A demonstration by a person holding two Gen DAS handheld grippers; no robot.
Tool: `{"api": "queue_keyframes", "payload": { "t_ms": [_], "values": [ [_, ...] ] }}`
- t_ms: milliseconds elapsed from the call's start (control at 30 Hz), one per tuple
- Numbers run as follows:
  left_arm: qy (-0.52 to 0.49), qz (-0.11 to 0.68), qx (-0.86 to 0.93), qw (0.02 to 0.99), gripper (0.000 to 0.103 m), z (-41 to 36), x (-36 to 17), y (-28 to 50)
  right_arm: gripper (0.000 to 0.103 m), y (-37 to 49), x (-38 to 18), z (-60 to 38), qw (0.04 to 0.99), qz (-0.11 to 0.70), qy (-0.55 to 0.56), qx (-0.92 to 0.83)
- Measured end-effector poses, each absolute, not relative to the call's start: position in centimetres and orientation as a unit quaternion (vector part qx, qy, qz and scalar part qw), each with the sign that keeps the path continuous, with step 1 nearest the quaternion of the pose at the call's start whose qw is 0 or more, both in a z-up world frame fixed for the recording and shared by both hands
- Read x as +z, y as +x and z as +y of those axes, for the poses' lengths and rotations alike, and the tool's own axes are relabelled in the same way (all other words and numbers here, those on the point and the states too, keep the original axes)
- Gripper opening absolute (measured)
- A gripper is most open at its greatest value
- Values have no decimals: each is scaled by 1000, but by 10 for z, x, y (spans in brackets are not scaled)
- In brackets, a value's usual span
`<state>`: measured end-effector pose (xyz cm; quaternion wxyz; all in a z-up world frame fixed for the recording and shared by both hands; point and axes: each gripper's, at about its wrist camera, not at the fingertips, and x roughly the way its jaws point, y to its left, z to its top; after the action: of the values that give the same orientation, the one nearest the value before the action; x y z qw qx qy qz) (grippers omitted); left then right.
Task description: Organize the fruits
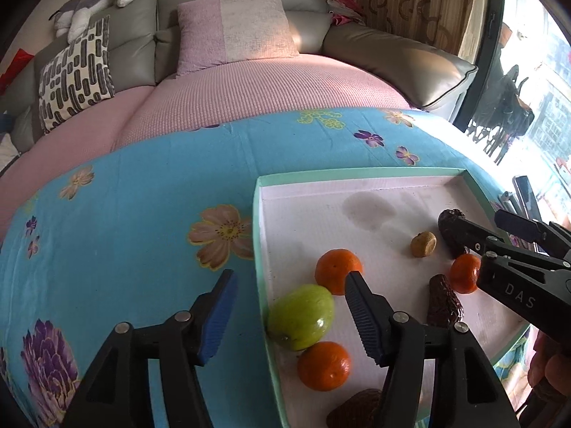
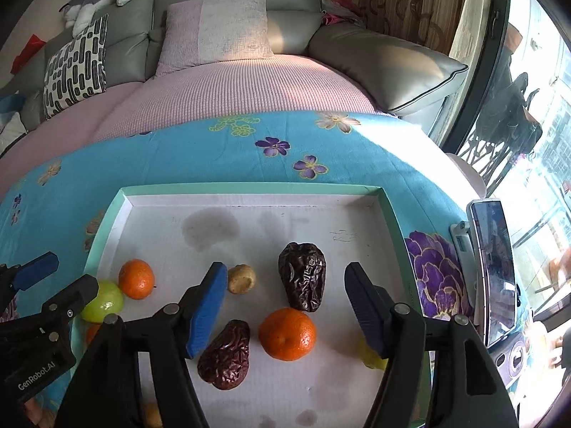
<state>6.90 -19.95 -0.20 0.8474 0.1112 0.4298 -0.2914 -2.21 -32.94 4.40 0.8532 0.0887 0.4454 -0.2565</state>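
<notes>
The left gripper [image 1: 289, 281] is spread wide and holds nothing. Its left finger hangs over the blue flowered cloth [image 1: 142, 192]. Its right finger hangs inside the tray [image 1: 257, 235], right above the green apple [image 1: 301, 315] and a small orange [image 1: 337, 265]. I cannot tell if the finger touches either one.

More fruit lies in the tray. Another orange [image 1: 324, 365] sits just below the apple. A dark wrinkled date [image 1: 444, 303] lies next to a third orange [image 1: 464, 273]. A little tan fruit [image 1: 423, 244] sits farther back. At the bottom edge, one more date [image 1: 357, 408] is cut off and partly hidden by the gripper.

The right gripper [image 2: 285, 281] is also spread wide with nothing in it. It hangs over the middle of the tray [image 2: 249, 189]. Between its fingers lie a big date [image 2: 303, 276] and an orange [image 2: 287, 333], close together. A second date [image 2: 225, 355] lies just under the left finger.

A yellow thing [image 2: 371, 358] peeks out behind the right finger. It is too hidden to name. A phone [image 2: 494, 271] stands beside the tray on the right.
</notes>
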Motion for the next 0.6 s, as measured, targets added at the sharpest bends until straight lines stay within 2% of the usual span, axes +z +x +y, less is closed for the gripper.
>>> {"api": "queue_keyframes", "payload": {
  "t_ms": [133,167,233,400,533,600],
  "values": [
    [86,424,-238,869,89,-159,5,77,73,-23,46,-309,863,441,106,-222],
    [83,422,-225,874,96,-150,6,79,78,-22,45,-304,864,443,107,-215],
    [75,416,-200,884,101,-131,8,82,82,-21,43,-293,865,447,110,-202],
    [60,414,-146,897,103,-85,8,79,83,-18,38,-270,866,452,118,-176],
    [62,415,-130,898,103,-63,9,69,95,-20,37,-252,870,451,113,-165],
    [75,413,-130,899,103,-54,9,59,95,-23,37,-243,873,447,111,-162]
  ]
}}
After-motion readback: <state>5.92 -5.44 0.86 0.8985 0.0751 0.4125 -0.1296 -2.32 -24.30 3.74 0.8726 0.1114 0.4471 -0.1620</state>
